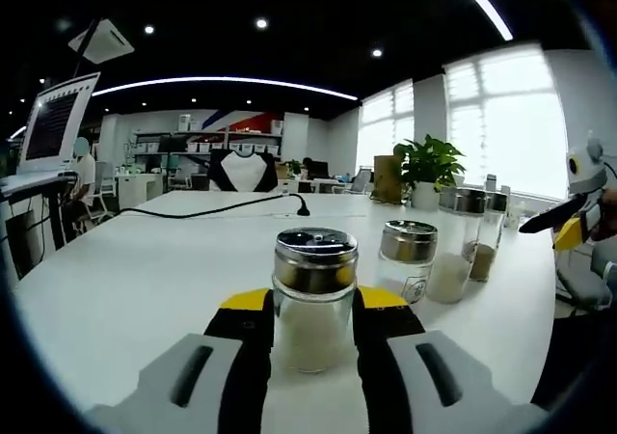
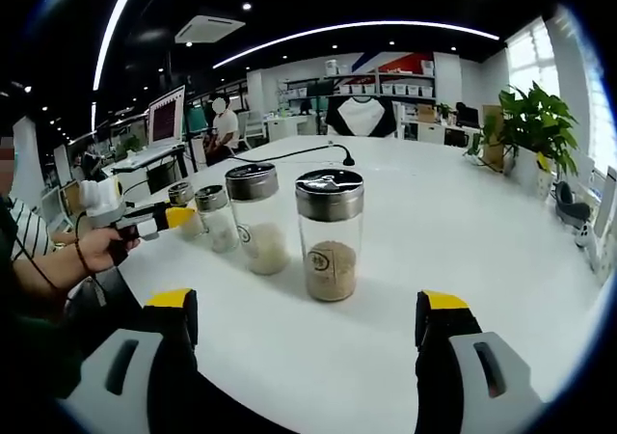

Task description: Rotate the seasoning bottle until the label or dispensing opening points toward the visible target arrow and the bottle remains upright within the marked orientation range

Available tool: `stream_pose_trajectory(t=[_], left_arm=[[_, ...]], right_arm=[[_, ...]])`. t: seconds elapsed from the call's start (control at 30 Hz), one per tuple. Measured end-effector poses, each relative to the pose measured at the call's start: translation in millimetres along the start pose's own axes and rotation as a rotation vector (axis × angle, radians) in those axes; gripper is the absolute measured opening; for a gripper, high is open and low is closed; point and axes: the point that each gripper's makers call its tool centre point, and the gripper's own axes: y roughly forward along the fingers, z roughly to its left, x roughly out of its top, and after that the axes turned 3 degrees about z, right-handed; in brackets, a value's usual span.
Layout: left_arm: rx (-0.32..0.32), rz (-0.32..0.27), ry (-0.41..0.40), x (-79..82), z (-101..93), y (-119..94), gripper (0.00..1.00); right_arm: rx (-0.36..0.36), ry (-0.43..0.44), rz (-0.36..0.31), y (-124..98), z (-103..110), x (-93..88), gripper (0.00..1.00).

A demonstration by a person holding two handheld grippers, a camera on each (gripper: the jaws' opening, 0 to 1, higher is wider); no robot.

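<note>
Left gripper view is showing me the left gripper [image 1: 310, 342] closing its jaws against both sides of a seasoning bottle [image 1: 313, 299], which is standing upright on the white table [image 1: 125, 280] with pale powder inside and a perforated metal cap. A second shaker [image 1: 409, 260] is sitting just beside it, with taller jars [image 1: 461, 241] behind that. In the right gripper view, the right gripper [image 2: 308, 342] is hanging wide open and holding nothing, facing a jar of brown seasoning [image 2: 330, 234] near the middle of the row. I am not finding any target arrow or marked range on the table, so I am judging the turn blind. The glass is smooth: I expect it could slip inside the pads, or tip and knock its neighbour if I twist too fast.
</note>
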Motion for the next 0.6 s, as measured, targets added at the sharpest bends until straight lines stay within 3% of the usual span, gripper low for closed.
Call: stream_pose_trajectory(t=[0.6], left_arm=[[-0.272,0.036,0.091,0.4,-7.8,2.1,0.33]], right_arm=[[0.005,0.008,-0.005,0.4,-0.8,1.9,0.96]])
